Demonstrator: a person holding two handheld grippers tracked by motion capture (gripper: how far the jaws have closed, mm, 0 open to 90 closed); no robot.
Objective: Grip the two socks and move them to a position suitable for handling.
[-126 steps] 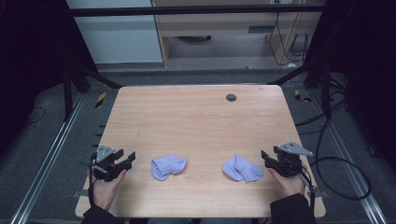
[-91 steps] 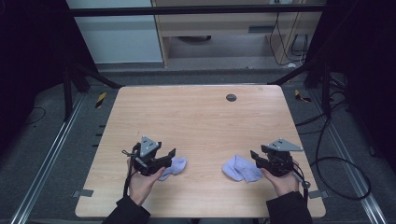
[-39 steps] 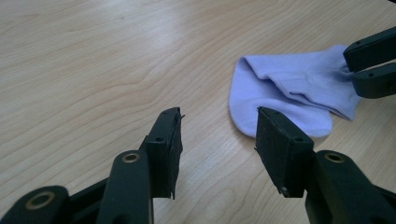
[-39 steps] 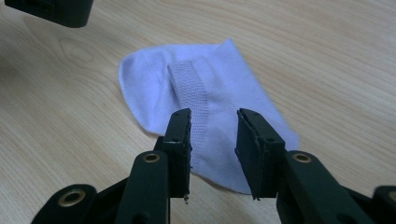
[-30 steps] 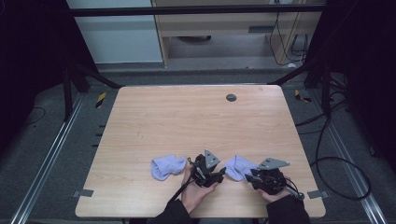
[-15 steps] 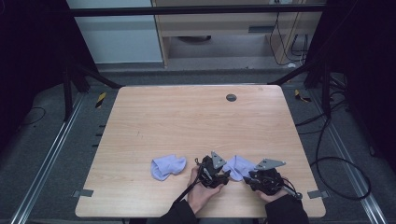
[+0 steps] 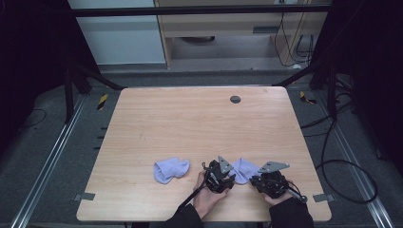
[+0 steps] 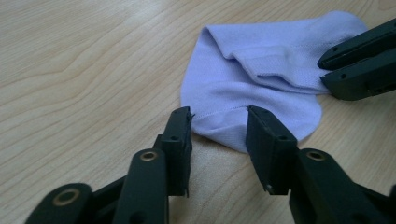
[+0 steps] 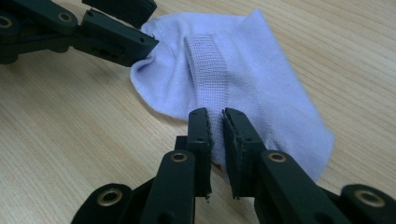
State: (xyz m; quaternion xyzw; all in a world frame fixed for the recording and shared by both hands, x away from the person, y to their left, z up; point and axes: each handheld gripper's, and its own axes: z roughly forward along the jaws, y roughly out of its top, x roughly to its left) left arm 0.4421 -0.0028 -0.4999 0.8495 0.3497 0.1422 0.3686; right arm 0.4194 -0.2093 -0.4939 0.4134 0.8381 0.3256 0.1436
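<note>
Two lavender socks lie near the table's front edge: one [image 7: 171, 169] alone at the left, the other [image 7: 243, 169] between my grippers. My left gripper [image 7: 230, 176] [image 8: 218, 114] is open, and its jaws have just been closing with that sock's [image 8: 261, 88] rounded edge between them. From the opposite side, my right gripper [image 7: 254, 180] [image 9: 215, 114] has just been closing and is shut on the sock's [image 9: 243, 74] ribbed band. Each gripper view also shows the other gripper: the right gripper [image 8: 327, 70], the left gripper [image 9: 152, 25].
The wooden table [image 7: 199, 123] has a small dark round cap [image 7: 235, 99] near its far edge. The table's front edge runs just behind both hands. Cables [image 7: 332, 156] trail on the floor at the right.
My left gripper crossed from the table's left side, past the left sock, to the right sock. The right gripper edged in onto that sock. In the last second both barely moved.
</note>
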